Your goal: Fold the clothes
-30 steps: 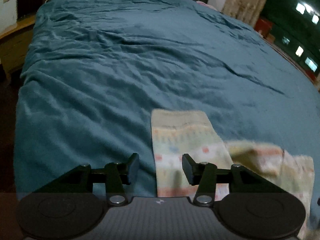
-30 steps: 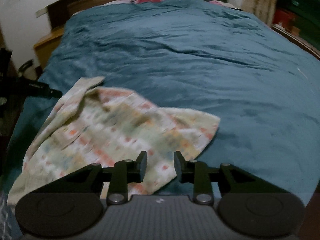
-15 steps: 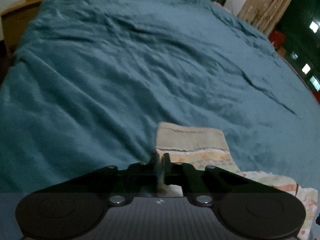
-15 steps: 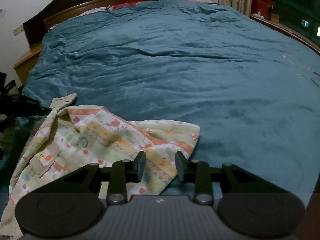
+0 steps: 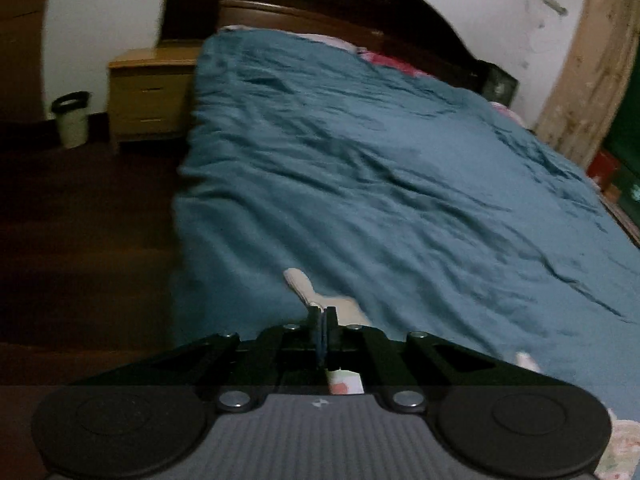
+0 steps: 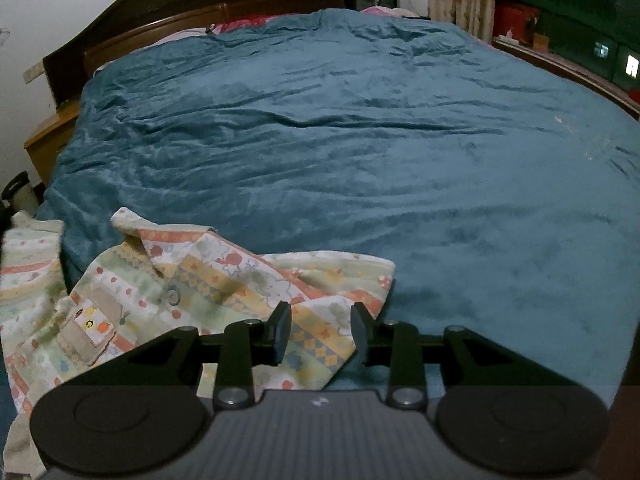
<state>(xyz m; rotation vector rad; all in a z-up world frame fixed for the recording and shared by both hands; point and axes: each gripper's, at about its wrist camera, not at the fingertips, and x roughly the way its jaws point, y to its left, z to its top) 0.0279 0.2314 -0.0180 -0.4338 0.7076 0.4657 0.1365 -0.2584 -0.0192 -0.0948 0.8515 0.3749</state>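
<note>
My left gripper (image 5: 322, 322) is pressed together on a pale edge of the patterned shirt (image 6: 224, 292), a strip of cloth standing up between the closed jaws at the near left edge of the bed; my right gripper (image 6: 320, 330) hangs spread over the shirt's other side, its jaws open and gripping nothing.

The shirt lies crumpled at the near end of the teal bedspread (image 6: 360, 140), its long axis running roughly crosswise in front of me, from the cloth lifted at the far left of the right wrist view to the loose corner (image 6: 384, 280) just ahead and right of my open jaws. That corner is the point the next move turns on, I judge: it sits nearer the right gripper than the left, just beyond the fingertips and slightly to the right, so a short reach forward should bring it between the jaws.

The garment is light cotton-looking fabric in bands of green, yellow, orange and white with small printed figures. A collar flap (image 6: 132, 224) is turned up, a button (image 6: 172, 297) shows at the centre, and a beige patch (image 6: 90, 322) lies toward the left. It is heaped and creased, not yet spread flat, so folding has barely begun by my reckoning.
</note>
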